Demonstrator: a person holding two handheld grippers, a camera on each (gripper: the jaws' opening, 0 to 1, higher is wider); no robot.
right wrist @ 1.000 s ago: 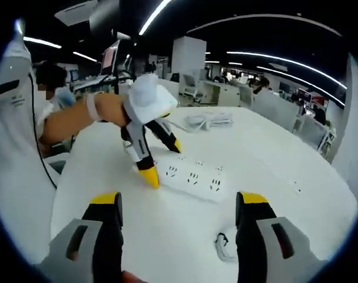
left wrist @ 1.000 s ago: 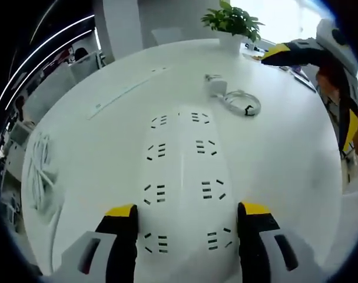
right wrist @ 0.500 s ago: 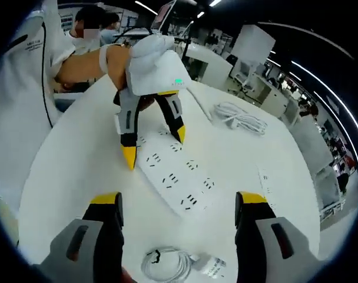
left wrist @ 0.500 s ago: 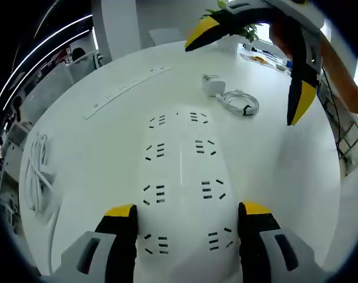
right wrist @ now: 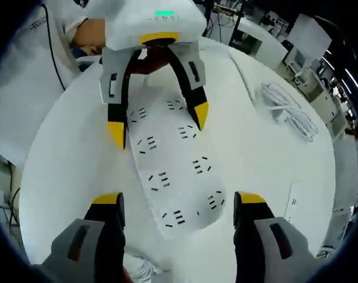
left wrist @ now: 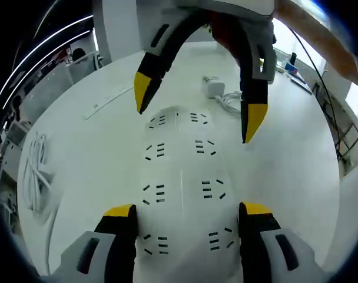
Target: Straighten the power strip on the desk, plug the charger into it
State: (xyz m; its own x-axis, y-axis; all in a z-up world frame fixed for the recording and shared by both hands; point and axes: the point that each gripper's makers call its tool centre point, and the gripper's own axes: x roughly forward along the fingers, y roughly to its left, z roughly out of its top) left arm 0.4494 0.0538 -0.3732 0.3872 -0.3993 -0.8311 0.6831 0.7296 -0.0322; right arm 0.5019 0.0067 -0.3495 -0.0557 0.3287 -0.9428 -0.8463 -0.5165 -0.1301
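Both grippers' jaws apart, straddling opposite ends of the power strip [left wrist: 182,183]: left gripper [left wrist: 185,215], right gripper [right wrist: 176,206]. Charger [left wrist: 214,86] sits beyond the strip's far end. Risk: uneven closing skews the strip instead of squaring it.

The strip [left wrist: 182,183] is white with paired rows of small black slots along its length. It lies on a plain white counter [left wrist: 96,159]. Each tool has grey jaws with black edges and yellow tips: the left tool [left wrist: 185,221] at 6 o'clock in the left gripper view, the right tool [left wrist: 196,115] at 12. The charger [left wrist: 213,86] at 1 o'clock is white, with a white coiled cord [left wrist: 231,101]. A second white cord bundle [left wrist: 35,177] lies at 9 o'clock.
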